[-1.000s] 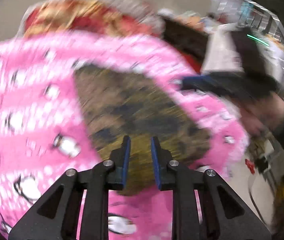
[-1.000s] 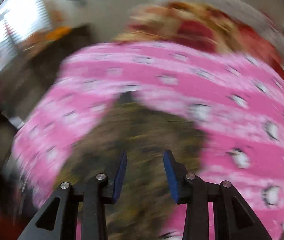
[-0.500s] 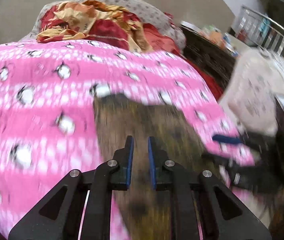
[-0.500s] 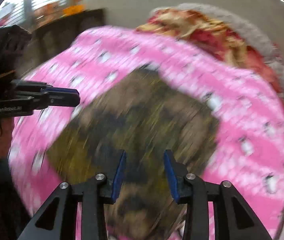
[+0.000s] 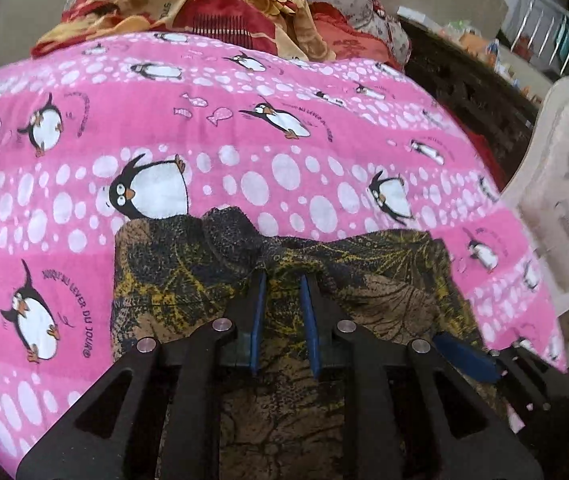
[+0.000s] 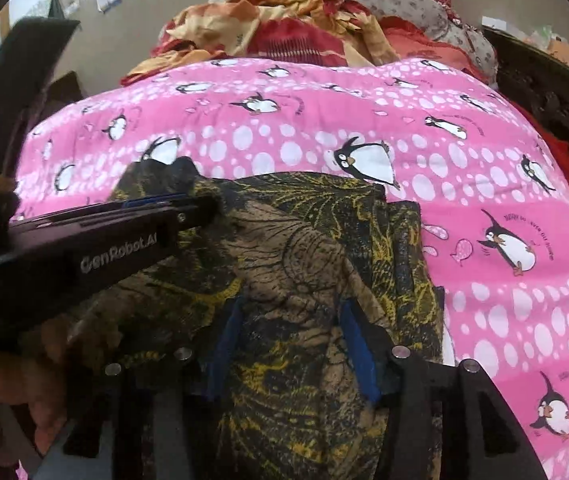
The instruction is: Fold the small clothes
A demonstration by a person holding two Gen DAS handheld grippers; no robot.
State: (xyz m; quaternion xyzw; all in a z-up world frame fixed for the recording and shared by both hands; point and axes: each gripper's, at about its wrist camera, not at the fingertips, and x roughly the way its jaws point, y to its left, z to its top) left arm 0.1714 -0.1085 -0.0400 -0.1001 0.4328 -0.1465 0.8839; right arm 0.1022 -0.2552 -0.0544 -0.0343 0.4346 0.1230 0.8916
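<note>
Dark leaf-print garment [image 5: 268, 272] lies half-folded on the bed [image 5: 244, 140]: left tongs [image 5: 282, 280] clamp its fold, right tongs [image 6: 288, 312], just opening, stand apart over it; next, release and flatten.

A pink penguin-print sheet [image 5: 244, 140] lies before rumpled red-and-gold bedding [image 5: 204, 4], beside a pale chair [image 5: 564, 200].

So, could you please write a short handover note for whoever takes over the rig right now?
Left gripper: nearly shut, pinching a bunched fold at the far edge of the leaf-print garment.
Right gripper: open, jaws have just been opening; the garment lies between them, not pressed.
Garment lies on the pink penguin bedspread.
Done: it looks folded over at least once.
Left: release the pinch, flatten the bunched edge, finish folding.
</note>
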